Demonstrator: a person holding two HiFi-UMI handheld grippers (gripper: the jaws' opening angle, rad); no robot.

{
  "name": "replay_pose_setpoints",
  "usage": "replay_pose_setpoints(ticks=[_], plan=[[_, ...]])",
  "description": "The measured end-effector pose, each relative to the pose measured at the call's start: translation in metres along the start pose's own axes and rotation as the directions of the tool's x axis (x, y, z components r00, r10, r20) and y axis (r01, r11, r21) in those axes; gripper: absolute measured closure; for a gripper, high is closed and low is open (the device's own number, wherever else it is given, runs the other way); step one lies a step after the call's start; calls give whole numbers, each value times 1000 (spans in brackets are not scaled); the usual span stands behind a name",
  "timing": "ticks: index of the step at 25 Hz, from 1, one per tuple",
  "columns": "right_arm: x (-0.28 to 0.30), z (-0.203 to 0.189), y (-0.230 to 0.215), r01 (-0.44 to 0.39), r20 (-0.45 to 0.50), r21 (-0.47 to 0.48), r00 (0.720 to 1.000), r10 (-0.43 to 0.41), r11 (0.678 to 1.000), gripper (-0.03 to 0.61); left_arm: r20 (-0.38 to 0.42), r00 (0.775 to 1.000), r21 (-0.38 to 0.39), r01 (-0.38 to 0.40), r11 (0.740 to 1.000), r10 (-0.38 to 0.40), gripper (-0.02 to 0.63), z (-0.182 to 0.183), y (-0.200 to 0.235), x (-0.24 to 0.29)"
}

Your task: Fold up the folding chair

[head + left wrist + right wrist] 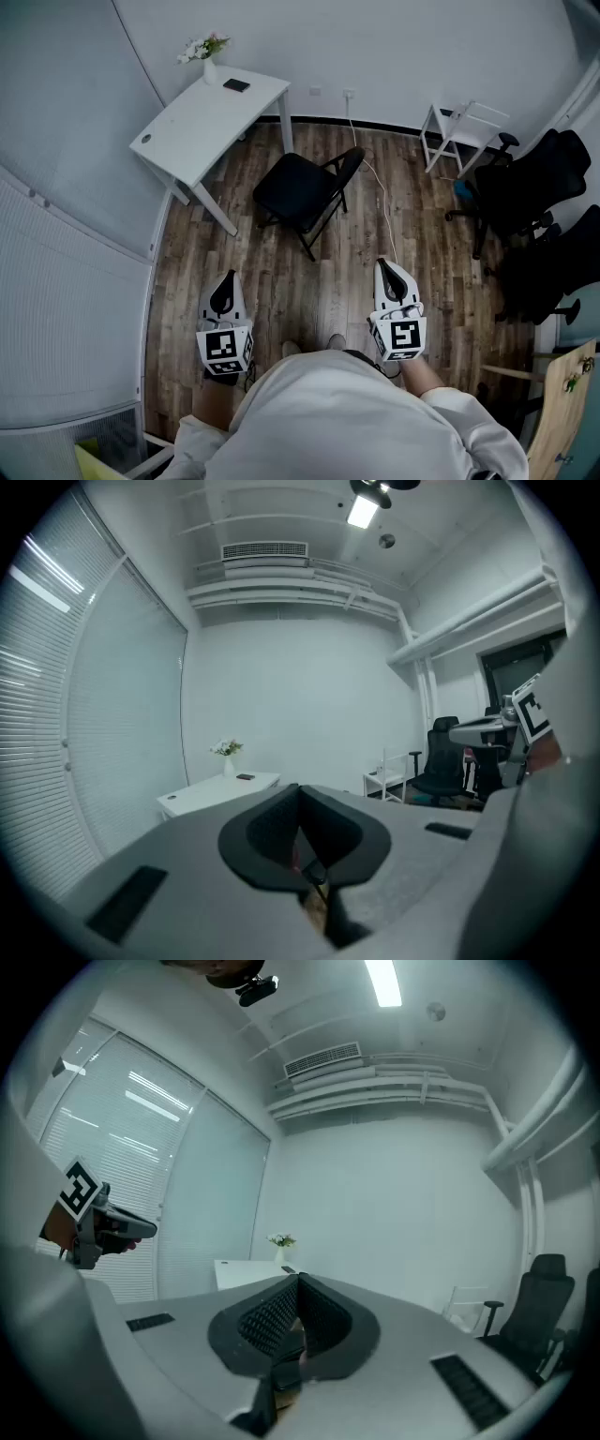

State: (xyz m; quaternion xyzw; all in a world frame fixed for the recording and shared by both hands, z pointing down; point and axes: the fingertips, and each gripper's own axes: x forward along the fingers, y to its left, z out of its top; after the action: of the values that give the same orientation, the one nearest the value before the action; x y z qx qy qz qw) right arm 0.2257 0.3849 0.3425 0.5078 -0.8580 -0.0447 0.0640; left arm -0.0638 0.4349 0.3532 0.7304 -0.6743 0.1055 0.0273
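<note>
A black folding chair (pixel 307 189) stands unfolded on the wood floor, just right of the white desk (pixel 208 122). My left gripper (pixel 225 278) is held well short of it, at the lower left, jaws shut and empty. My right gripper (pixel 386 268) is level with it at the lower right, also shut on nothing. Both point toward the chair from a distance. In the left gripper view the closed jaws (pixel 300 789) hide the chair; in the right gripper view the closed jaws (pixel 298 1281) do the same.
A small vase of flowers (pixel 206 52) and a dark phone (pixel 236 85) sit on the desk. A white cable (pixel 382 202) runs across the floor past the chair. A white side table (pixel 459 131) and black office chairs (pixel 525 192) stand at the right. A glass wall with blinds (pixel 66 262) lines the left.
</note>
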Motion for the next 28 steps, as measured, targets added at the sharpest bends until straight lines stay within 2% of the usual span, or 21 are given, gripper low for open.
replay_pose_setpoints(ticks=[15, 16, 17, 18, 19, 20, 22, 25, 28], plan=[[3, 2, -3, -4, 29, 8, 1000, 4, 1000, 563, 11, 1000, 14, 12, 1000, -12, 604, -4, -13, 2], [3, 3, -6, 0, 38, 9, 999, 0, 1000, 561, 16, 1000, 16, 16, 1000, -17, 595, -3, -15, 2], [3, 5, -8, 1, 47, 10, 999, -1, 1000, 561, 17, 1000, 17, 23, 1000, -23, 547, -3, -17, 3], [3, 6, -10, -2, 54, 12, 999, 2, 1000, 561, 17, 999, 13, 31, 999, -32, 470, -3, -18, 4], [3, 6, -10, -11, 58, 13, 998, 10, 1000, 537, 16, 999, 8, 38, 999, -38, 424, -3, -19, 4], [3, 6, -10, -24, 60, 13, 998, 23, 1000, 422, 15, 999, 3, 40, 999, -40, 386, -3, -19, 4], [3, 7, -9, -44, 63, 7, 997, 44, 999, 266, 14, 999, -5, 33, 999, -33, 323, -3, -16, 3], [4, 10, -8, -45, 68, -14, 997, 46, 999, 212, 16, 1000, -20, 19, 1000, -18, 219, -3, -8, 3], [6, 3, -5, -56, 55, -9, 997, 57, 998, 209, 1, 1000, -19, 18, 1000, -18, 219, -10, -5, 1]])
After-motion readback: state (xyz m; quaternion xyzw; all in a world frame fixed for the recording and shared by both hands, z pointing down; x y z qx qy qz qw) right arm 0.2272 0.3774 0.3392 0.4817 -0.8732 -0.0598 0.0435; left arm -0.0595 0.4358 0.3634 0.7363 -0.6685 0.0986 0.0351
